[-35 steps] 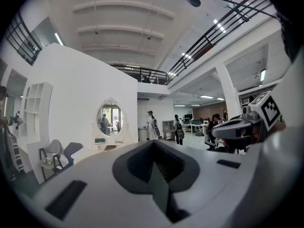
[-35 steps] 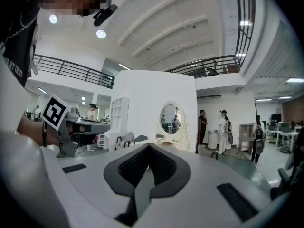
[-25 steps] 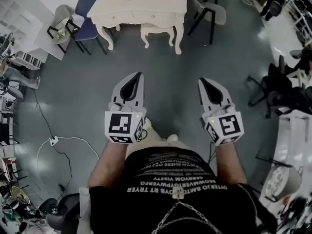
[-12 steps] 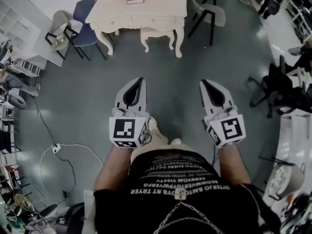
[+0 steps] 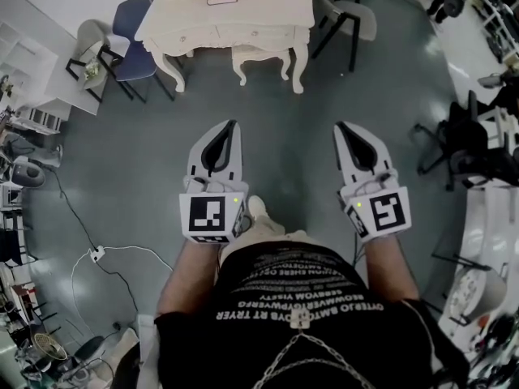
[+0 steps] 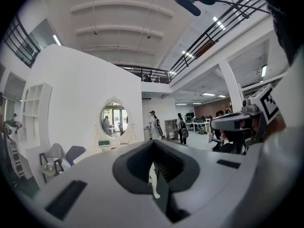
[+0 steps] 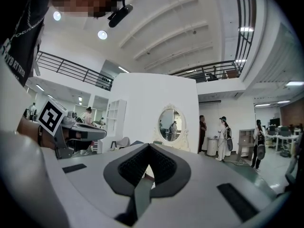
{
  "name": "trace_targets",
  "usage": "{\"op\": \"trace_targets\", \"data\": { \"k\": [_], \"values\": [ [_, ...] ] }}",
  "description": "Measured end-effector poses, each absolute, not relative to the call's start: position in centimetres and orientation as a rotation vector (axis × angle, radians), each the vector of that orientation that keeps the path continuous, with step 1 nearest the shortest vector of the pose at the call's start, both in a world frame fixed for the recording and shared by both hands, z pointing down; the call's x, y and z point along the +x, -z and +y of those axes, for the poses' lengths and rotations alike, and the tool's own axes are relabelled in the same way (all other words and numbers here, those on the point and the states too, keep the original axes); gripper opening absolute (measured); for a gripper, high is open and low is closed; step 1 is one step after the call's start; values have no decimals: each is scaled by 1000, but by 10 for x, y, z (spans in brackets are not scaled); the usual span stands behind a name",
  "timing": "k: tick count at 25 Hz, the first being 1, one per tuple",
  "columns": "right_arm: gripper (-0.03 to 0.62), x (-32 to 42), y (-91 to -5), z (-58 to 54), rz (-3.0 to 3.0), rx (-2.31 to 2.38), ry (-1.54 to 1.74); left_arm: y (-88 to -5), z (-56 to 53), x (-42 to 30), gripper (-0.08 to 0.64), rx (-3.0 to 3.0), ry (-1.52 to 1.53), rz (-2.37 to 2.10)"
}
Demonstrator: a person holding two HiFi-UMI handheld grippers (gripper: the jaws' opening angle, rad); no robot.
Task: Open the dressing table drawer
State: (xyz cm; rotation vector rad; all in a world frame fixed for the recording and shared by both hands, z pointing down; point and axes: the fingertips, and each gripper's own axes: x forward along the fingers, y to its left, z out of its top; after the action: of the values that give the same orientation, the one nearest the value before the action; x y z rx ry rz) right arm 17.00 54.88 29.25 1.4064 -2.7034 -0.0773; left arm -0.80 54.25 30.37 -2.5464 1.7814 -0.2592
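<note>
1. Cream painted wood: the dressing table stands well ahead of you, with its drawer in the front rail, still closed.
2. Left gripper and right gripper: both pressed together, empty.
3. Expect a light, rigid drawer; pinch its pull, which is too small to make out.

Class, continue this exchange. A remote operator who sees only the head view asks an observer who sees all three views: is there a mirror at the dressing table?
Observer: Yes, an oval mirror in an ornate frame rises behind the dressing table; the right gripper view shows it.
Operator: Are the jaws apart?
Observer: No; the left claw and the right claw are both shut and empty.
Operator: Anyone nearby?
Observer: People stand to the mirror's right in that view.
</note>
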Motion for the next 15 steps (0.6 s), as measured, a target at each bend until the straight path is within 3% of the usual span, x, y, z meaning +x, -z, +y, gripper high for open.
{"op": "trace_targets", "data": {
  "k": [15],
  "values": [
    [0, 126, -278, 466, -2638, 1466, 166, -275, 456, -41, 2, -2579, 175, 1678]
  ]
}}
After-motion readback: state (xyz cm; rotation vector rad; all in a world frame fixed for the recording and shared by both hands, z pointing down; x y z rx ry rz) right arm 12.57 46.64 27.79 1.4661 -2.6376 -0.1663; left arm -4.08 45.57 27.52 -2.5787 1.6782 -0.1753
